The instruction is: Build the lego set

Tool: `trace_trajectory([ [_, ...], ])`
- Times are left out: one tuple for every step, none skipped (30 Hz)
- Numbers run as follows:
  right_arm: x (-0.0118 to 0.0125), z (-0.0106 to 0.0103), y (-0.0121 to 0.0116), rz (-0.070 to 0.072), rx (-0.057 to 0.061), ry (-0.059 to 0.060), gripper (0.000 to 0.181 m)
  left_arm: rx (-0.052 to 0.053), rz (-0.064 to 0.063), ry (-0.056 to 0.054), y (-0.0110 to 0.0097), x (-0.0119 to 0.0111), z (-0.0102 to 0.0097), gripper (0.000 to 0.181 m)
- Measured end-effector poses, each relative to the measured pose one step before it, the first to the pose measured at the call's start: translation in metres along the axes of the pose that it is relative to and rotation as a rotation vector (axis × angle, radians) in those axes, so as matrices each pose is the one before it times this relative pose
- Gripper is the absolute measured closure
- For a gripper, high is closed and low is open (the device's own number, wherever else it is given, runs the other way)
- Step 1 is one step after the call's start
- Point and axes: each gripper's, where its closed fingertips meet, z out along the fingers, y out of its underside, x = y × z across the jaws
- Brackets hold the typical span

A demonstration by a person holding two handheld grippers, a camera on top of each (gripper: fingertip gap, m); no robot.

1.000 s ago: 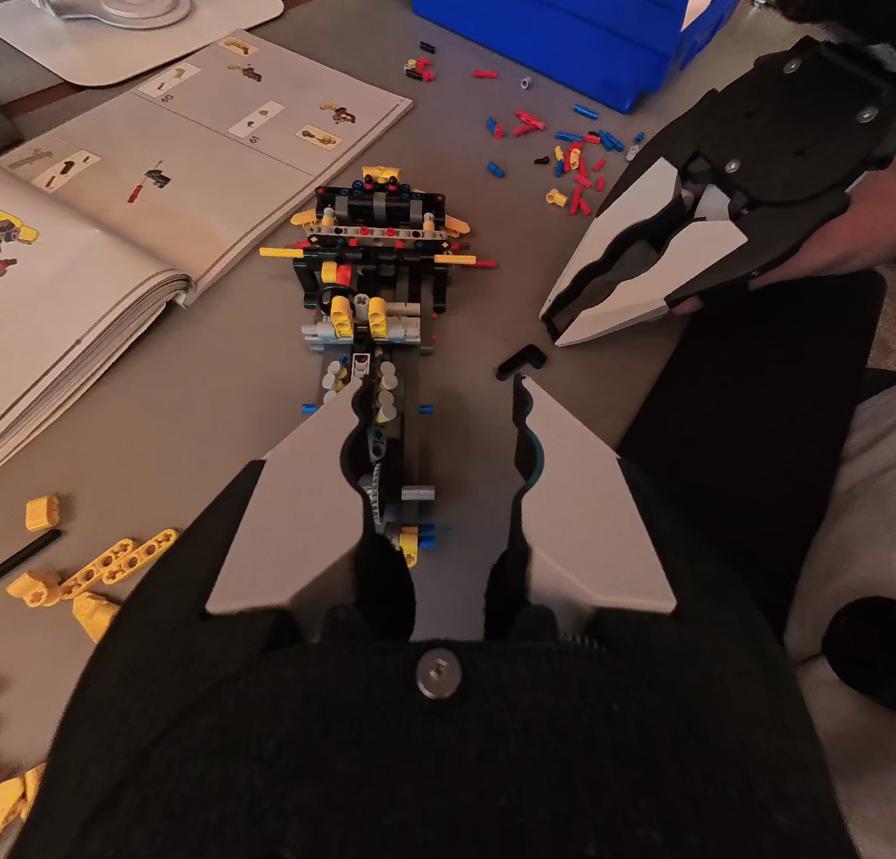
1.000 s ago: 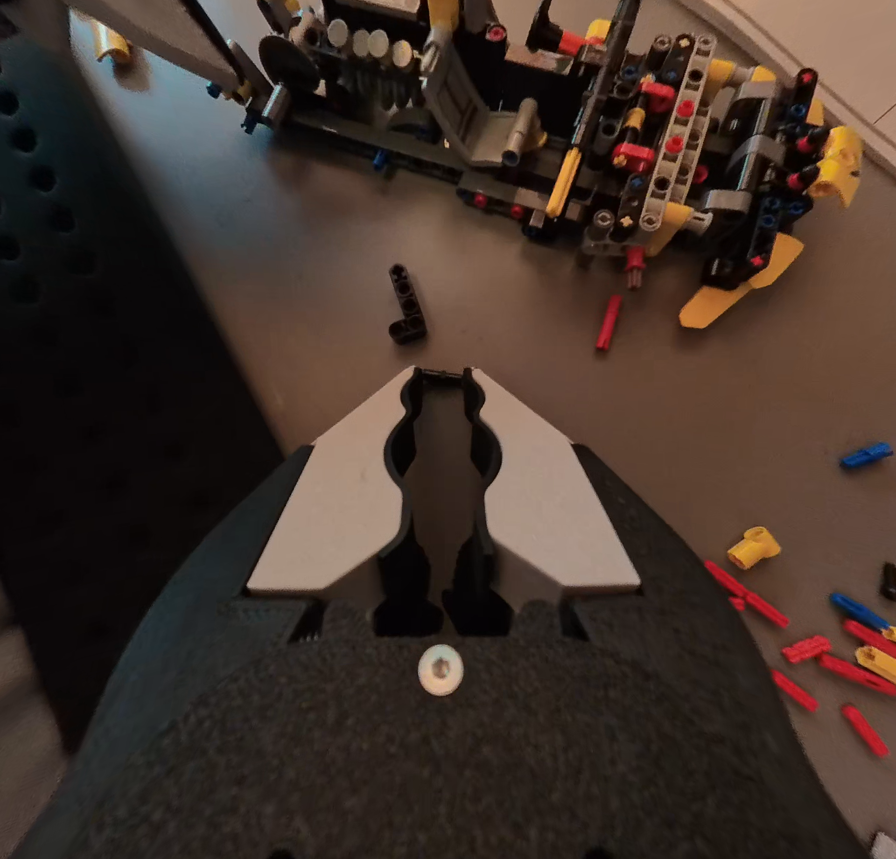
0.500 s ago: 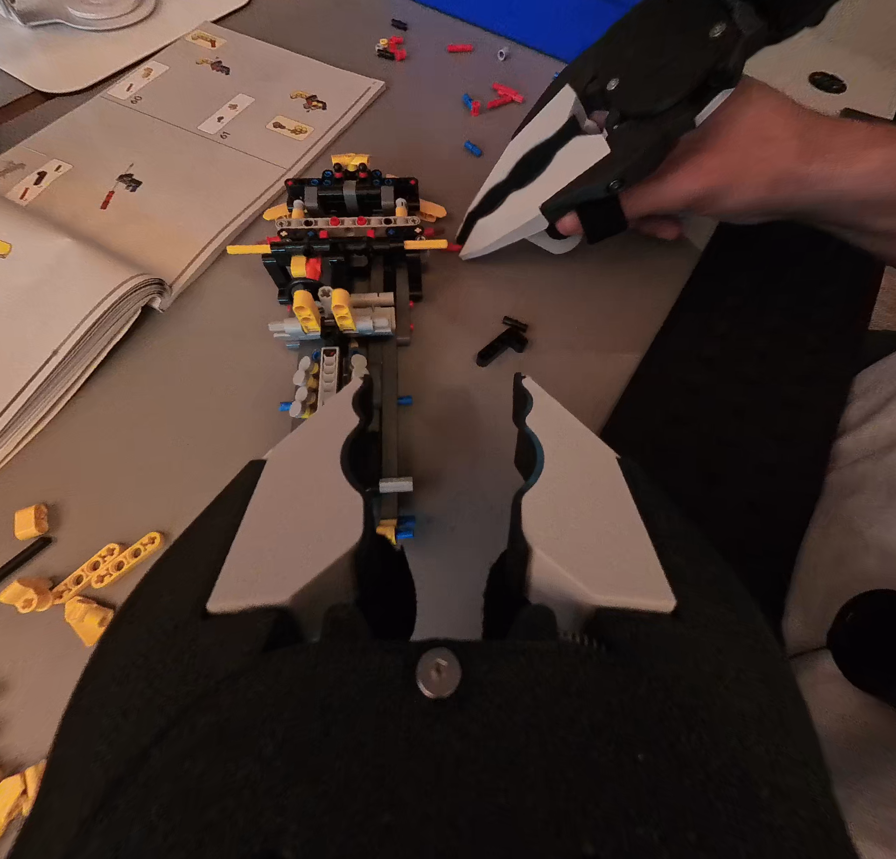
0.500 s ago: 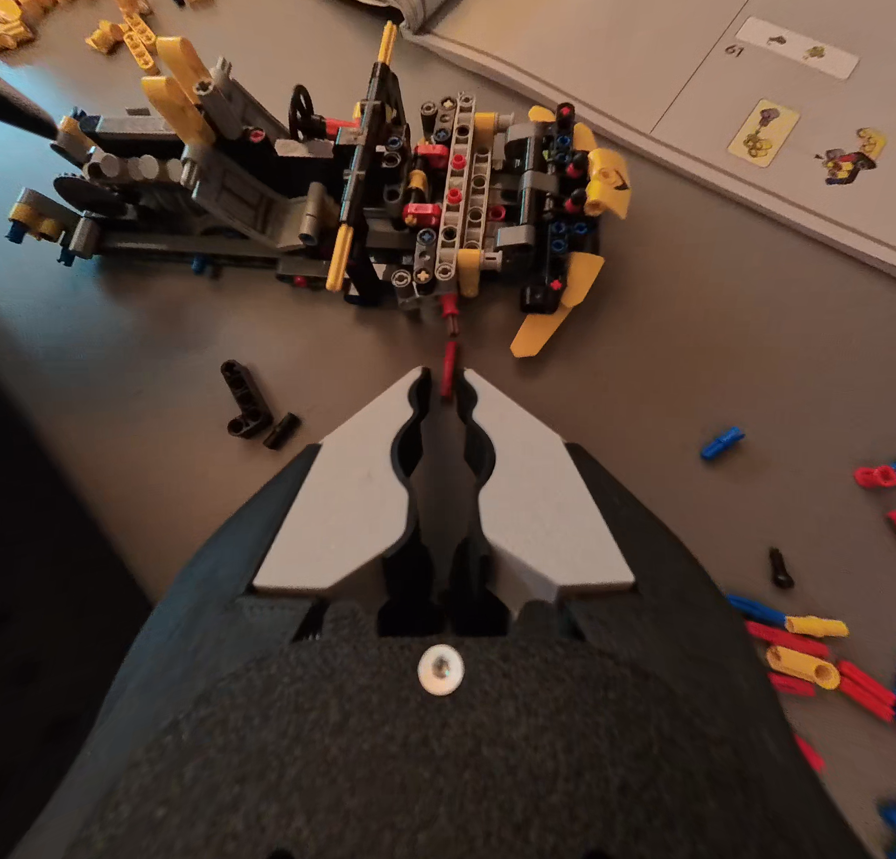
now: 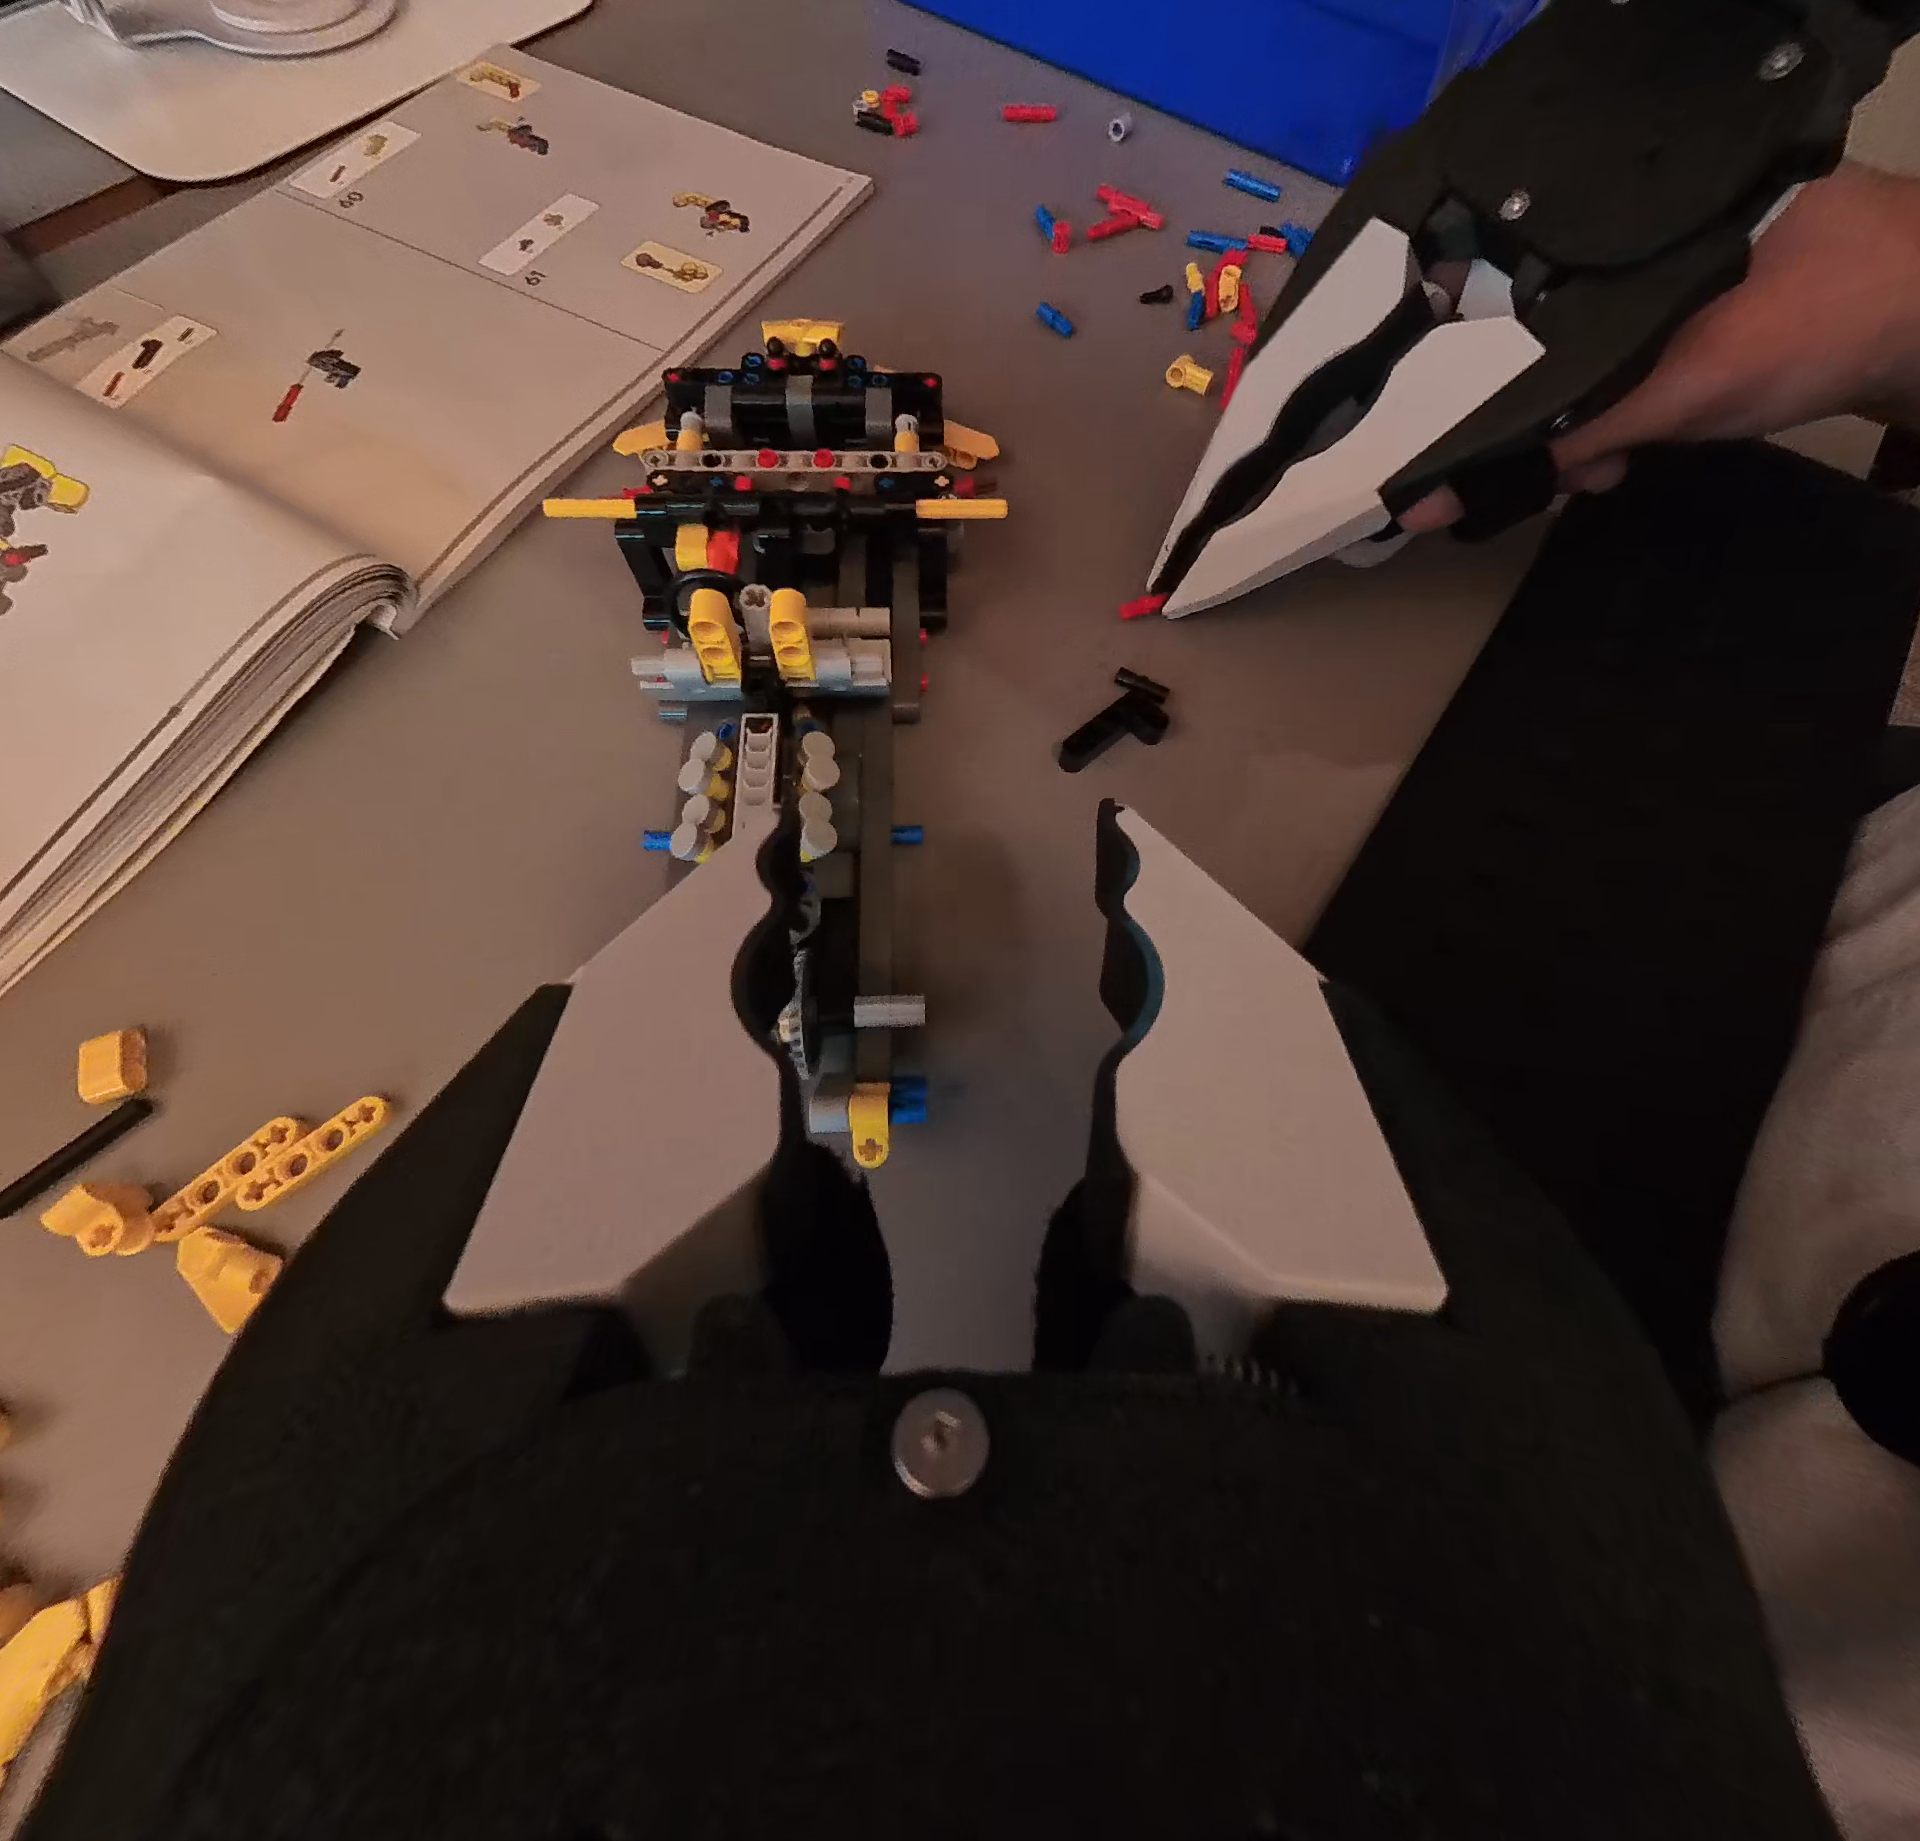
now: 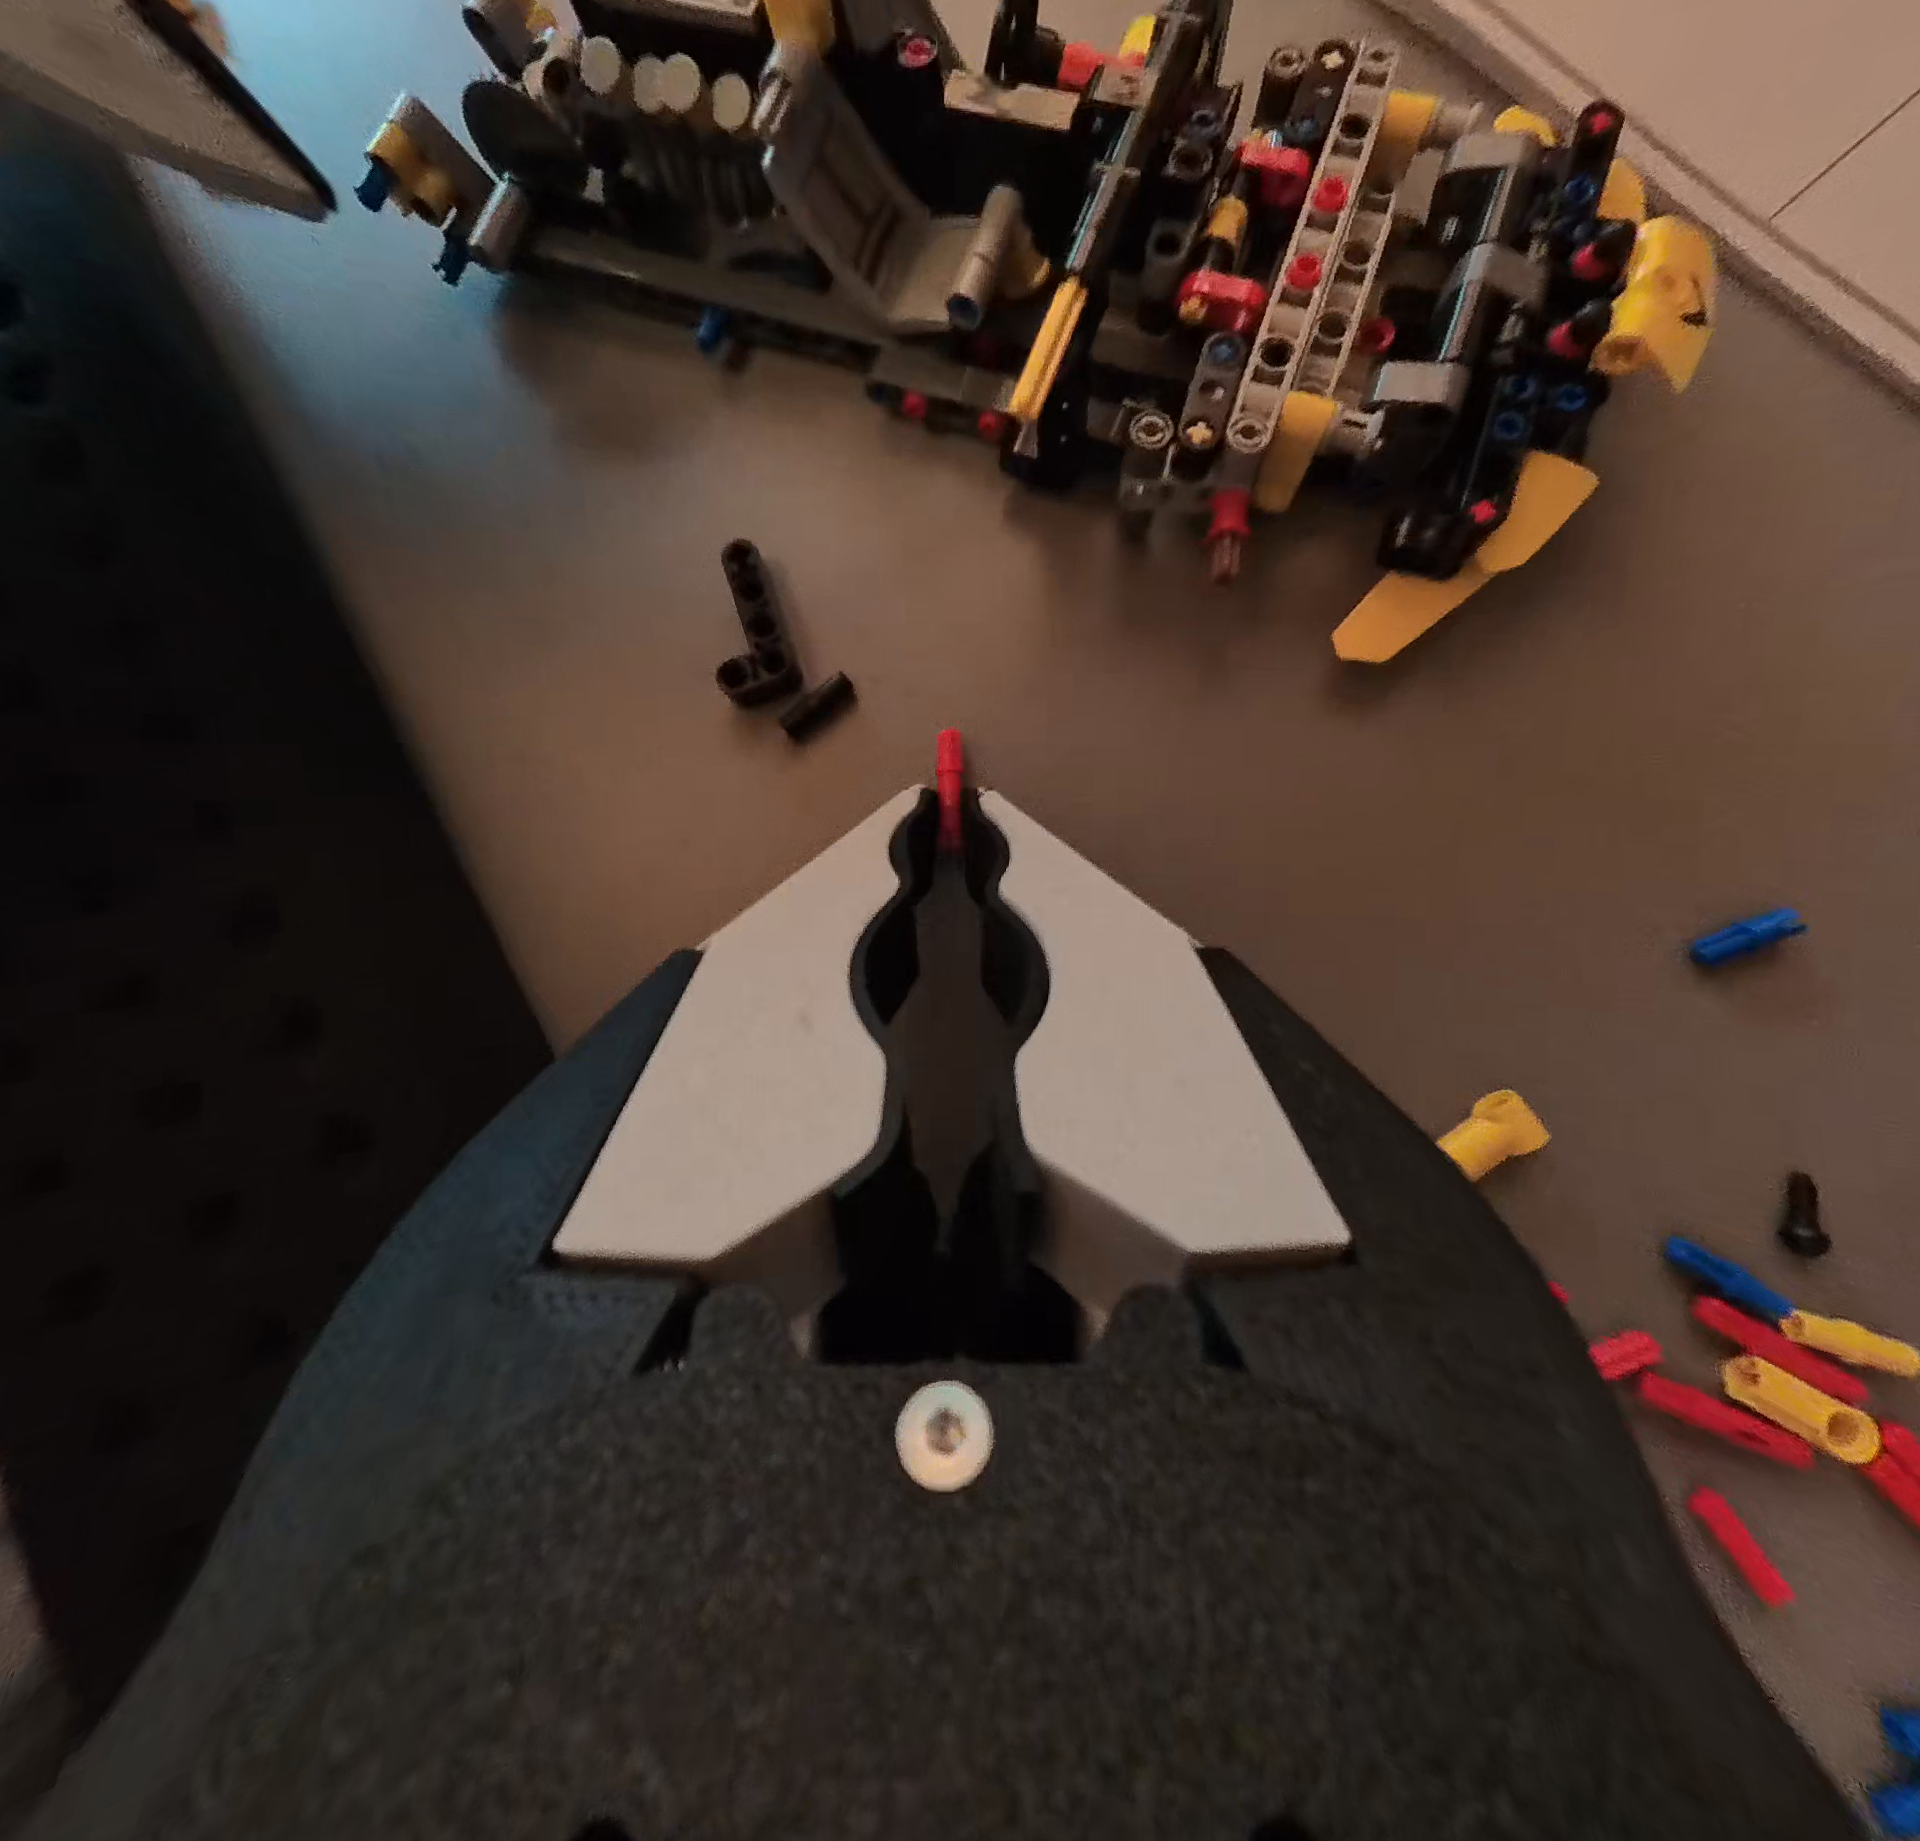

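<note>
The half-built black, grey and yellow lego model point(image 5: 800, 565) lies lengthwise on the grey table point(image 5: 416, 856). My left gripper point(image 5: 935, 825) is open, and the model's rear end sits between its jaws, close to the left finger. My right gripper point(image 6: 951, 802) is shut on a small red pin point(image 6: 948, 778) that sticks out past its tips. It holds the pin just above the table, to the model's point(image 6: 1143, 285) right side. The left wrist view also shows the right gripper point(image 5: 1164, 602) with the red pin point(image 5: 1141, 605).
A black L-shaped beam point(image 6: 756, 628) and a black pin point(image 6: 819, 702) lie between the right gripper and the model. Loose red, blue and yellow pins point(image 6: 1766, 1376) lie to the right. An open instruction book point(image 5: 416, 285), a blue bin point(image 5: 1195, 15) and yellow parts point(image 5: 208, 1189) surround the model. Some 15 cm of space lies between my two pairs of fingers.
My right gripper moved to the red pin lying beside the model, shut on it and drew back from the model with it. The left gripper stayed open around the model's rear.
</note>
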Motion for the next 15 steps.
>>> trace_trajectory([
  [-0.00005,0.00038,-0.00001,0.0030,0.0052,0.0009,0.177,0.0024,0.0015,0.0021,-0.00052,0.00053,0.00049,0.123],
  [0.00028,0.00013,-0.00022,0.0071,0.0046,0.0010,0.177,0.0006,0.0005,0.0035,-0.00012,0.00084,0.00070,0.123],
  [0.00006,0.00005,-0.00019,0.0079,0.0033,0.0004,0.177,-0.0020,-0.0008,0.0027,0.00030,0.00078,0.00079,0.123],
  [0.00003,0.00007,-0.00006,0.0053,0.0037,0.0012,0.177,-0.0022,-0.0018,0.0005,0.00036,0.00031,0.00088,0.123],
  [-0.00010,-0.00010,-0.00015,0.0032,0.0037,0.0008,0.176,-0.0017,-0.0024,-0.0008,0.00049,0.00020,0.00081,0.123],
  [-0.00022,-0.00059,-0.00022,0.0055,0.0054,-0.0001,0.173,-0.0025,-0.0024,-0.0004,0.00056,0.00018,0.00060,0.123],
  [-0.00022,-0.00142,-0.00052,0.0077,0.0078,-0.0034,0.172,-0.0038,-0.0032,-0.0005,0.00073,0.00015,0.00035,0.123],
  [0.00140,-0.00278,-0.00083,0.0095,0.0110,0.0020,0.170,-0.0043,-0.0045,0.0008,0.00063,0.00014,0.00015,0.123],
  [0.00332,-0.00426,-0.00154,0.0105,0.0180,0.0088,0.169,-0.0036,-0.0070,0.0018,0.00066,0.00030,0.00000,0.123],
  [0.00563,-0.00560,-0.00194,0.0119,0.0230,0.0170,0.169,-0.0012,-0.0084,0.0033,0.00016,0.00023,-0.00001,0.123],
  [0.00858,-0.00635,-0.00136,0.0126,0.0215,0.0296,0.168,0.0024,-0.0071,0.0047,-0.00032,0.00027,0.00000,0.123],
  [0.01241,-0.00679,-0.00088,0.0129,0.0194,0.0470,0.167,0.0041,-0.0038,0.0044,-0.00064,0.00031,0.00011,0.123],
  [0.01440,-0.00668,-0.00091,0.0127,0.0223,0.0541,0.165,0.0027,-0.0006,0.0017,-0.00048,-0.00005,0.00029,0.123],
  [0.01632,-0.00600,-0.00145,0.0142,0.0277,0.0622,0.163,0.0002,0.0021,0.0004,-0.00015,-0.00020,0.00053,0.123],
  [0.01785,-0.00508,-0.00109,0.0205,0.0260,0.0698,0.161,-0.0022,0.0040,0.0012,-0.00009,0.00009,0.00085,0.123],
])
